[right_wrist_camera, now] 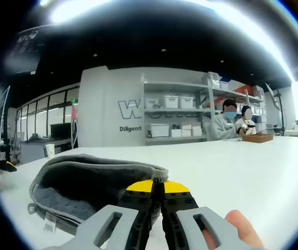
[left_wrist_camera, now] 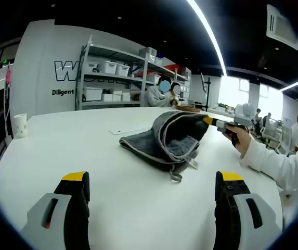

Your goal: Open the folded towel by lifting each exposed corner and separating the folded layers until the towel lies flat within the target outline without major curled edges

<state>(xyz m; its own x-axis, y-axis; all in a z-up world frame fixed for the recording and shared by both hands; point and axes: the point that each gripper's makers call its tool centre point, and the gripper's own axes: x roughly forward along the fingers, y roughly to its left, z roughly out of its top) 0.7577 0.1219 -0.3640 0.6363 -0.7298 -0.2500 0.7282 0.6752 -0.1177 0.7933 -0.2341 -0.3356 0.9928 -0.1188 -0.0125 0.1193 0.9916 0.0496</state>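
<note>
Your right gripper [right_wrist_camera: 156,188] has its yellow-tipped jaws pressed together on the edge of the grey towel [left_wrist_camera: 168,139], lifting the top layer so it arches up off the white table [left_wrist_camera: 76,140]. In the left gripper view you can see that raised fold held from the right, with the rest of the towel bunched on the tabletop near the middle, towards the far edge. Your left gripper [left_wrist_camera: 153,185] hangs with its jaws spread wide and nothing between them, well short of the towel.

The cloth looks soft, thick and light; it droops and folds under its own weight instead of holding shape, so a pinch at one point will likely drag the layers along together. I'd take the near lower layer with the left gripper close to a corner, by the small label [left_wrist_camera: 192,163] that dangles from the hem, and pinch only one layer. Whether a target outline is marked on the table, I can't tell.
</note>
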